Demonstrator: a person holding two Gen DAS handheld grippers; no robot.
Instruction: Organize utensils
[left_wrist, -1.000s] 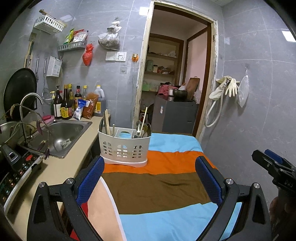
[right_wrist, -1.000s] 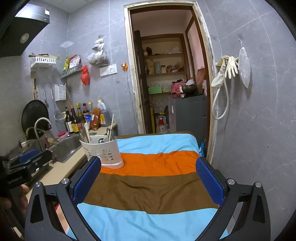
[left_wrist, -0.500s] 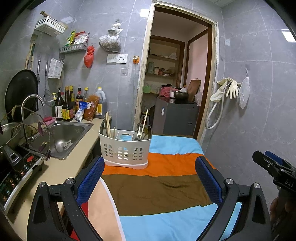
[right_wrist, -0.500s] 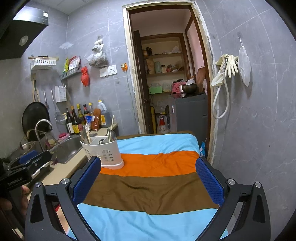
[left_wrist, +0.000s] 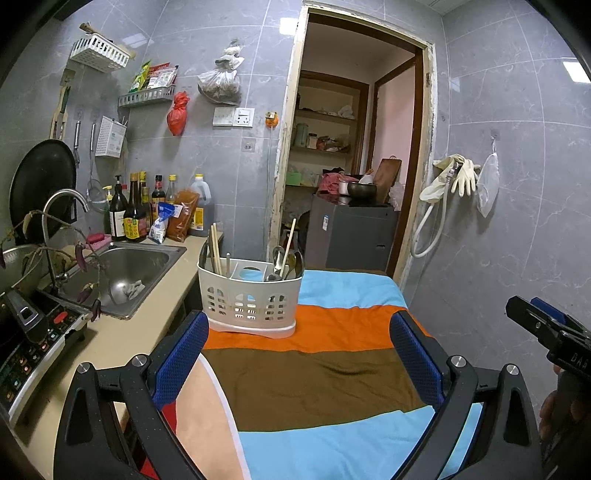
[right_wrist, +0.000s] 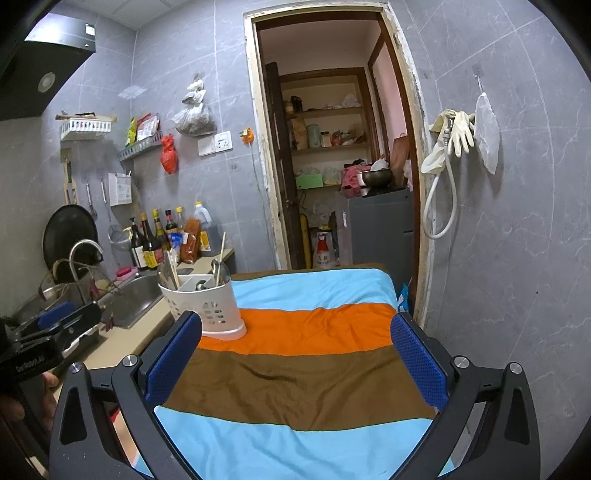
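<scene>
White utensil caddy stands on the striped worktop, holding chopsticks and spoons; light, stiff, slippery stems, best pinched mid-handle; both hand-held grippers gape, empty

Lighting: even, cool overhead light, with my views showing its glare as bright patches on the grey wall tiles. Shadows: soft. Optics: sharp centre, strong fisheye bending of the door frame, black vignette at every corner.
</scene>
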